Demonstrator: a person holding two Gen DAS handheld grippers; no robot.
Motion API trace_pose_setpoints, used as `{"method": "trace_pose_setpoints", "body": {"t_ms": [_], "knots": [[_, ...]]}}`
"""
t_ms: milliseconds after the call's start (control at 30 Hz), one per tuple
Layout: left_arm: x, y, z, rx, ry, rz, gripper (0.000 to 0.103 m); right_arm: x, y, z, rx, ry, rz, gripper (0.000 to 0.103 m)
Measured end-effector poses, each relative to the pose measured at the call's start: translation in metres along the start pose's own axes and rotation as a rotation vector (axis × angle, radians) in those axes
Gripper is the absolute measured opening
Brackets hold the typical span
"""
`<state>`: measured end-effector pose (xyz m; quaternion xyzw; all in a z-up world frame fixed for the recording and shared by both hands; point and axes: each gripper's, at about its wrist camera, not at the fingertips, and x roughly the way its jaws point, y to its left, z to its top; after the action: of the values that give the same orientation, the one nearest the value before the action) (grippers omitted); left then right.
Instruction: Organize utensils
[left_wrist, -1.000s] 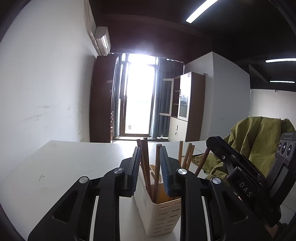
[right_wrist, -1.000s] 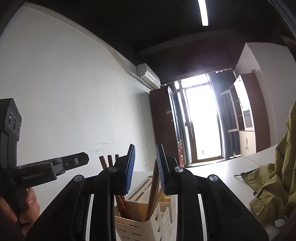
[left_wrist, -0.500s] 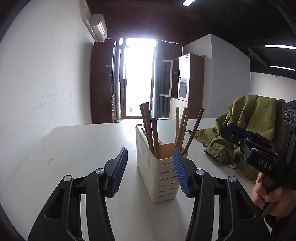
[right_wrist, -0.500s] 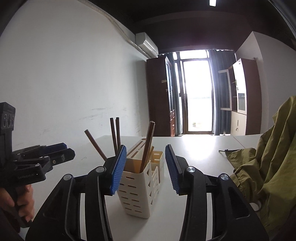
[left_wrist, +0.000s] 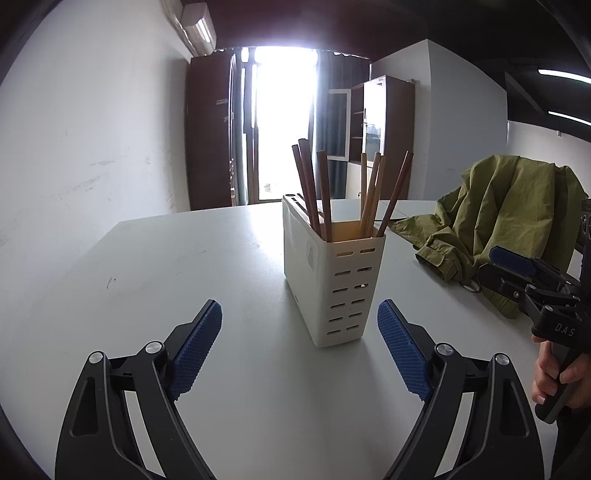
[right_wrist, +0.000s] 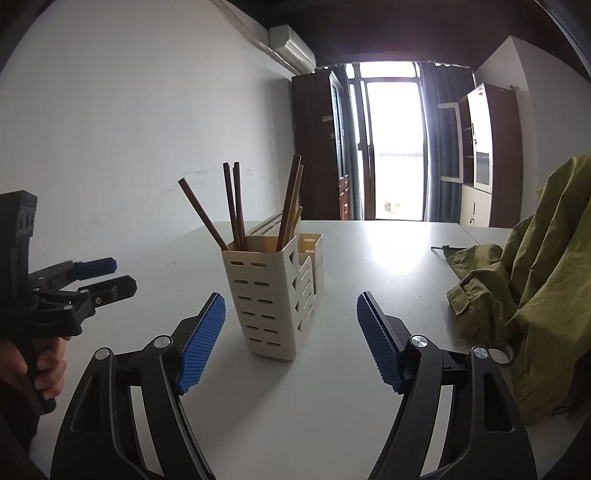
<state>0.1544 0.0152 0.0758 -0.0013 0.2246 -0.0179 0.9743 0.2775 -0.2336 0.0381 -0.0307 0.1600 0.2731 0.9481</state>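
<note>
Left to right from your left wrist view: your left gripper (left_wrist: 299, 321) has its jaws opening, blue pads wide apart, nothing between them and nothing touched. The cream utensil holder (left_wrist: 332, 280) stands upright on the white table (left_wrist: 184, 266), ahead of the fingertips and a bit right of the gripper's centre line, clear of both pads. Brown chopsticks (left_wrist: 321, 192) stick up out of its top, some leaning left, some right; which compartment each sits in can't be told from here. Further right an olive jacket (left_wrist: 498, 210) lies heaped on the table, apart from the holder. At the far right edge your right gripper (left_wrist: 517, 273) points in toward the holder, with your hand (left_wrist: 557, 376) on its handle. From the right wrist view: your left gripper (right_wrist: 99, 277) sits at the left edge, hand (right_wrist: 37, 365) below it, aimed toward the holder. Your right gripper (right_wrist: 291, 332) also has its jaws opening, pads well apart, empty. The utensil holder (right_wrist: 266, 295) stands just beyond the fingertips, nearer the left pad, not touching it. Chopsticks (right_wrist: 236, 206) fan out of the front compartment. The jacket (right_wrist: 524, 277) fills the right side.
</note>
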Motion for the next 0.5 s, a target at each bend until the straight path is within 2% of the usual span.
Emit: {"method": "trace_pose_setpoints", "body": {"t_ms": [233, 500], "knots": [[-0.004, -0.005, -0.008, 0.029, -0.001, -0.008, 0.097, -0.004, 0.008, -0.001, -0.02, -0.003, 0.024, 0.082], [-0.005, -0.002, -0.021, 0.018, 0.016, 0.001, 0.097, -0.005, 0.012, -0.002, -0.026, 0.004, 0.04, 0.087]]}}
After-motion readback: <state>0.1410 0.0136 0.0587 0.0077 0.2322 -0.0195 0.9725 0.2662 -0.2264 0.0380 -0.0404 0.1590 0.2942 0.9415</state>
